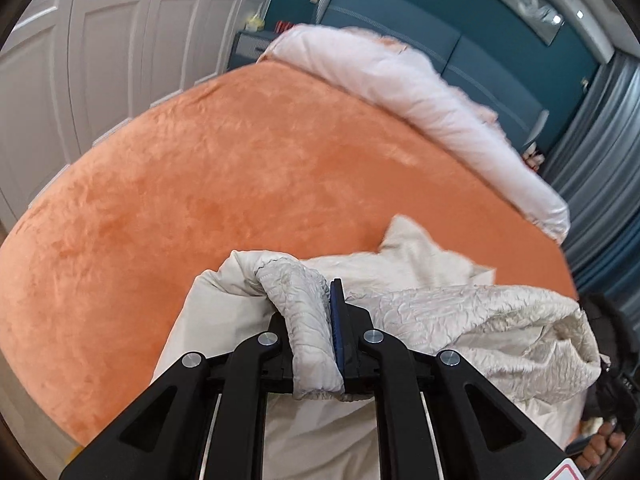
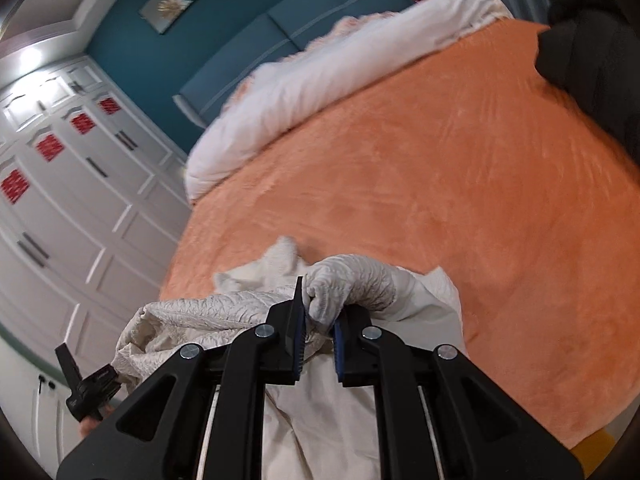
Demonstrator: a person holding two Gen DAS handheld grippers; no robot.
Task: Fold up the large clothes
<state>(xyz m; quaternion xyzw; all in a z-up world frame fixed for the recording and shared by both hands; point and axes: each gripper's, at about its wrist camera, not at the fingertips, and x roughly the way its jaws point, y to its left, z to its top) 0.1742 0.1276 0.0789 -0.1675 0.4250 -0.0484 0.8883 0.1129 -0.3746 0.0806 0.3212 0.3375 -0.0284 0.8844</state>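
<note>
The cream quilted jacket (image 1: pixel 460 320), crinkled and bunched with smooth lining showing, hangs over the near edge of the orange bed (image 1: pixel 200 200). The left claw (image 1: pixel 320 320) and right claw (image 2: pixel 320 312) each clamp a cuff.

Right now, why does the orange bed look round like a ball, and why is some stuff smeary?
Left wrist view: the fisheye lens bulges the orange blanket and bends the white doors. Right wrist view: motion blur smears the red squares on the cupboard, and glare whitens its top corner.
</note>
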